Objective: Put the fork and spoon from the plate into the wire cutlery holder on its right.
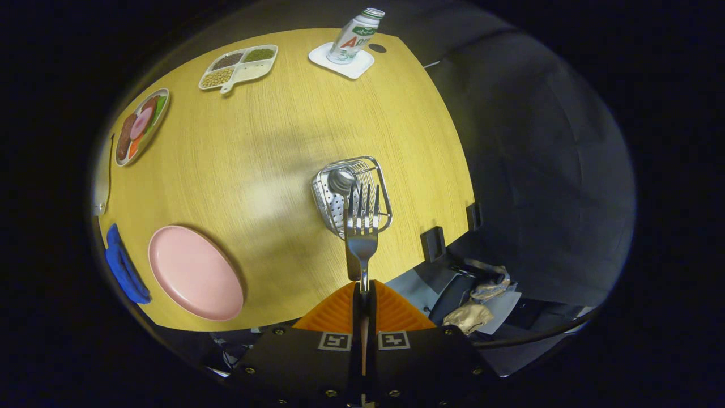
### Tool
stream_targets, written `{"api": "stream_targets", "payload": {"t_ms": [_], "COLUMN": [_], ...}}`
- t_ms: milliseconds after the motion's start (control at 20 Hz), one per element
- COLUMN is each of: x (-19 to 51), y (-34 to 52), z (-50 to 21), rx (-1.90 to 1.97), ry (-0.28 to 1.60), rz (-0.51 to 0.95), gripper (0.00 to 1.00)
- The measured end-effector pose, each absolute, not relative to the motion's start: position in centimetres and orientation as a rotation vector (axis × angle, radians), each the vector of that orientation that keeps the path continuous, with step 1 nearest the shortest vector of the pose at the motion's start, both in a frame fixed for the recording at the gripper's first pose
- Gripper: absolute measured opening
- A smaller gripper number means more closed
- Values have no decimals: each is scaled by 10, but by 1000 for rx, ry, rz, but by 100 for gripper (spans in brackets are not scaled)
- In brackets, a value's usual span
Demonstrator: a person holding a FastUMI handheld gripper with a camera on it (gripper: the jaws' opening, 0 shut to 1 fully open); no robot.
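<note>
The gripper (363, 290) is pinching the handle of a shiny metal fork (362, 226), both fingers pressed together on it, so the fork is sticking straight out ahead of them with its tines pointing away. The tines are hanging over the square wire cutlery holder (380, 175), which is sitting on the pale wooden table (272, 147) near its right edge. A metal spoon (341, 181) is already standing in the holder, its bowl showing at the far left corner of the basket, just beside the fork's tines.

The round pink plate (195, 272) is lying bare toward the near left corner of the table, well apart from the holder. A blue cloth (122, 266) is lying just beside it at the left edge. Along the far left side an oval dish of toy food (140, 126) and a white divided tray of beans (239, 67) are resting. At the far edge a white plastic bottle (355, 35) is standing on a white square coaster (341, 61).
</note>
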State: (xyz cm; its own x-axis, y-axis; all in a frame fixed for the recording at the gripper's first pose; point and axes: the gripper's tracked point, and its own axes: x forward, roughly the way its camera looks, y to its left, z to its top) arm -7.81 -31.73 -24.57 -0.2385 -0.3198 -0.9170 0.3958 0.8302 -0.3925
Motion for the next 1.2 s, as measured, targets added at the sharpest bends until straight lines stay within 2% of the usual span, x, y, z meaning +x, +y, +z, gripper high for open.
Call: {"api": "stream_targets", "payload": {"t_ms": [600,800,850,950,1050,1200], "x": [-76,-72,-69,-68,-56,-58], "y": [-348,-356,-360,-360,-355,-356], "z": [-270,-268,-263,-258,-257,-251], "rx": [51,2,-14,-7,42,34], "ry": [1866,1839,1824,1782,1727,1724], "rz": [-522,-528,-540,-540,-537,-543], "gripper": [3,11,39,69,80,80]}}
